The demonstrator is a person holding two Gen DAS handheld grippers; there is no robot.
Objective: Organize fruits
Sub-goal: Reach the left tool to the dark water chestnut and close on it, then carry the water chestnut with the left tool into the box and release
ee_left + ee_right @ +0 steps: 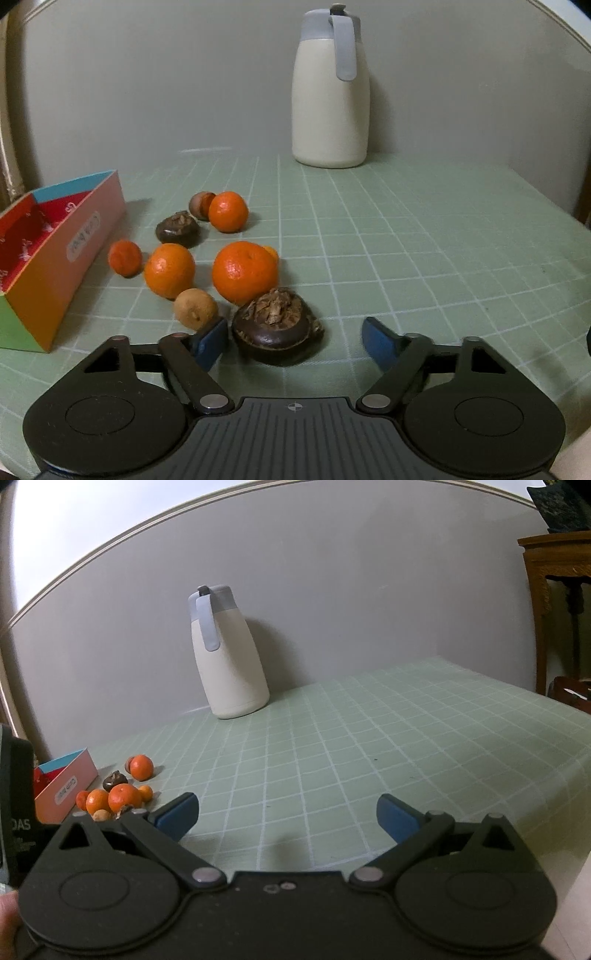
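Down on the green checked table (424, 236), the left gripper (295, 341) sits low with its blue pads parted around a dark brown water chestnut (279, 326); the left pad lies just beside the fruit, the right pad stands clear of it, so nothing is clamped. Just behind this chestnut lies a large mandarin (244, 271), with a pale tan fruit (195, 308) to its left and another mandarin (170, 269) beyond that. Farther toward the back edge sit a second water chestnut (178, 228) and one more mandarin (228, 211). A colourful open box (70, 254) stands at the table's left edge, beside the fruit. A cream thermos jug (330, 110) stands against the wall at the back edge. The right gripper (288, 818) hovers wide apart over bare cloth, holding nothing, well to the right of the fruit pile.
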